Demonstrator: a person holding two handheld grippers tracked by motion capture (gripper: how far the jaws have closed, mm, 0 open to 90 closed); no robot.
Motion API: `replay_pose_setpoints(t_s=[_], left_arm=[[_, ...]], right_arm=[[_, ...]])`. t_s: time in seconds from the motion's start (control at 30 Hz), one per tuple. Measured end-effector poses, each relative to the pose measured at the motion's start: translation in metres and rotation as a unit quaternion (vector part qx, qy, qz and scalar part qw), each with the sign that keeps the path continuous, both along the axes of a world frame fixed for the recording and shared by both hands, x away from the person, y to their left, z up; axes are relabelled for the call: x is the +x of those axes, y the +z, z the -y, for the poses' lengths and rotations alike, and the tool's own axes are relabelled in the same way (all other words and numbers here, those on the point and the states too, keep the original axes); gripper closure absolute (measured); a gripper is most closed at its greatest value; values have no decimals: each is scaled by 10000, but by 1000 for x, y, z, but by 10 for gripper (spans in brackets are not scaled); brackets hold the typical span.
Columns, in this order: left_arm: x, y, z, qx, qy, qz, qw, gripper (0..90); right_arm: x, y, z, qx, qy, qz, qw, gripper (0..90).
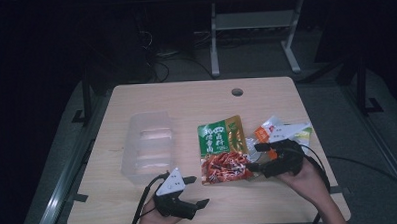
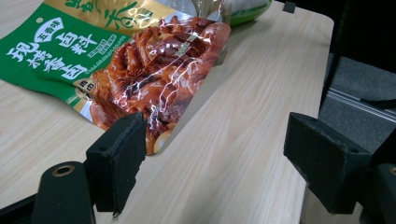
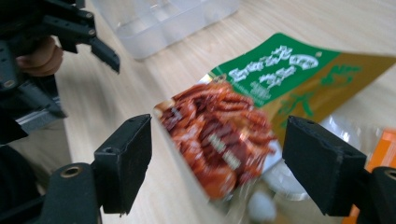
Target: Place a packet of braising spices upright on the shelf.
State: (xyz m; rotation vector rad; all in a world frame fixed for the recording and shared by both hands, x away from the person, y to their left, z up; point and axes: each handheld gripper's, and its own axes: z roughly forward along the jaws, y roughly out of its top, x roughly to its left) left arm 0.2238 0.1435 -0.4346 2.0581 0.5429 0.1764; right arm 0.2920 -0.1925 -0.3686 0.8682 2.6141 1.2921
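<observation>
On the left of the counter (image 1: pixel 140 214) stands a clear plastic bin (image 1: pixel 147 146), and just before it the left gripper (image 1: pixel 193 191) hangs with its fingers (image 2: pixel 116 161) spread wide and empty. Right of it the green and red seasoning pouch (image 1: pixel 223 150) lies flat mid-counter, overlapping a few other packets (image 1: pixel 287 131). It is glossy foil, green with white lettering up top, with a picture of red-brown spices below. The right gripper (image 1: pixel 255 156) sits at its lower right corner, fingers (image 3: pixel 126 161) fully apart, holding nothing. The slick foil may well slide away or buckle under a shallow corner pinch, or drag the neighbouring packets along.
</observation>
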Motion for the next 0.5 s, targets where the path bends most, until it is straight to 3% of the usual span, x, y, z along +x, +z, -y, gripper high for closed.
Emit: replay_pose_setpoints(t_s=[0.1,0.5], left_arm=[[0,0,0,-25,16,-21,10000,207],[2,2,3,10,-61,-50,10000,211]], right_arm=[[15,5,-7,-124,48,3,9999,239],[78,7,-30,-415,-52,-484,9980,239]])
